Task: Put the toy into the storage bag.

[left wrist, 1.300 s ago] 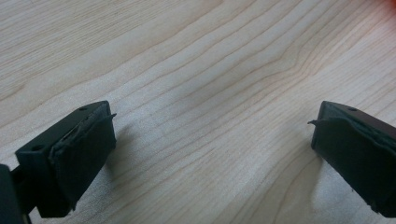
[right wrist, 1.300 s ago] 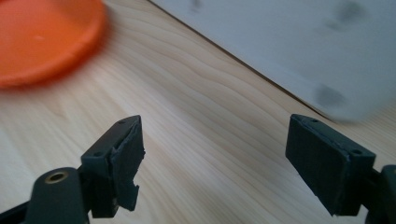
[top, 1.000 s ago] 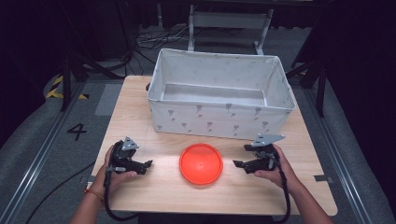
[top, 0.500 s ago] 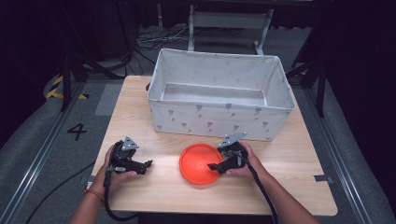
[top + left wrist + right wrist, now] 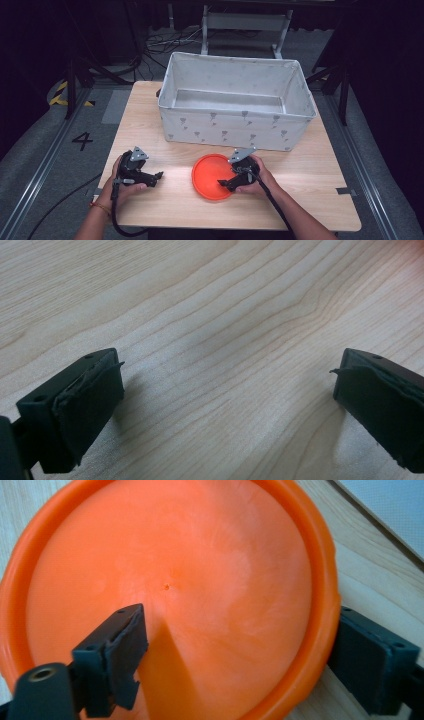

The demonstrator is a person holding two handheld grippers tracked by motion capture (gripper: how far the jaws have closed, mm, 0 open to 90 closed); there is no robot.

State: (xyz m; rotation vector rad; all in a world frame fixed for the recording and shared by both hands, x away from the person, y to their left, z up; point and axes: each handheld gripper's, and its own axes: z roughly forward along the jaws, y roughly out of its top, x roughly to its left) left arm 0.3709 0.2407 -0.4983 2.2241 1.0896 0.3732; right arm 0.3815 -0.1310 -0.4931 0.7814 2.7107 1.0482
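Since the earlier frames the right gripper [image 5: 226, 183] has travelled left from the bare table to the orange plate [image 5: 212, 172], while the left gripper [image 5: 156, 177] has stayed in place at the near left of the wooden table [image 5: 320, 165]. The only legible marking is a dark numeral "4" [image 5: 82, 140] on the grey floor to the left of the table; the plate carries no readable text. The plate is a round, shallow orange dish with a raised rim and a small mark at its centre [image 5: 166, 586]; it lies flat on the table near the front edge, just in front of the grey fabric bin [image 5: 235, 102], which has a pattern of small grey figures on its walls. In the right gripper view the jaws are spread and straddle the plate's rim [image 5: 320, 605], one jaw over the plate's inner surface and the other outside the rim over the table; whether either jaw touches the plate cannot be determined. In the left gripper view the jaws are wide apart over bare wood, holding nothing. The near edge of the plate is cut off in the right gripper view, and the person's right hand [image 5: 255, 175] hides part of the plate's right rim in the high view.
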